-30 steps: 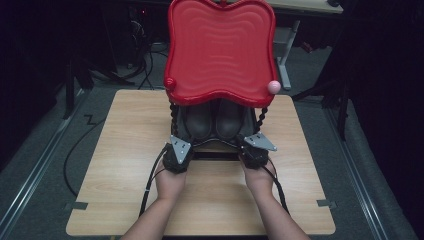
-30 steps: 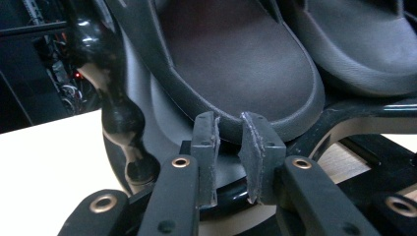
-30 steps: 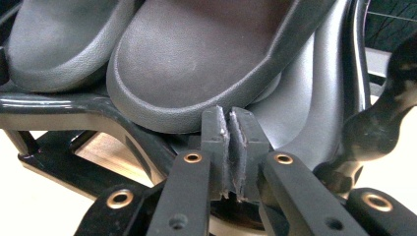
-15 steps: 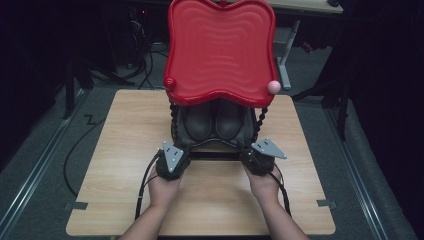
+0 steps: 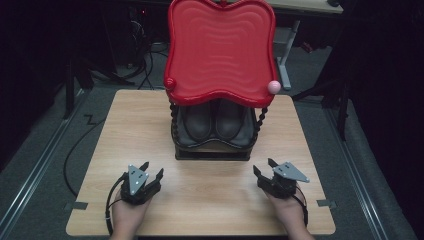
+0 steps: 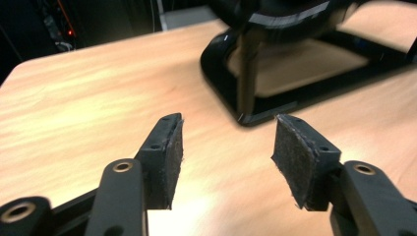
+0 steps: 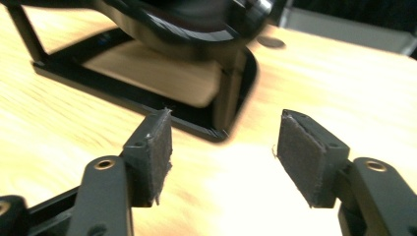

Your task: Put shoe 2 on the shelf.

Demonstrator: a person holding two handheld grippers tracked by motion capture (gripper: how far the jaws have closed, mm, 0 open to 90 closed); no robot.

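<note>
A black two-tier rack (image 5: 212, 150) stands mid-table with a red wavy tray (image 5: 220, 50) as its top shelf. A pair of dark shoes (image 5: 216, 122) sits on its lower shelf. My left gripper (image 5: 152, 170) lies near the front left of the table, short of the rack. Its jaws have just been opening and hold nothing. In the left gripper view the left gripper (image 6: 228, 120) faces the rack's black corner post (image 6: 246, 73). My right gripper (image 5: 264, 166) is at the front right. Its jaws have also just been opening, empty. The right gripper (image 7: 226, 115) faces the rack base (image 7: 147, 98).
A pink ball (image 5: 273, 86) and a red ball (image 5: 170, 82) cap the tray's front corners. The wooden table (image 5: 125, 125) has bare room on both sides of the rack. Dark floor, cables and table legs lie beyond its far edge.
Both hands have drawn back from the rack's front toward the near table edge and spread apart. Both grippers' jaws have opened from nearly shut.
</note>
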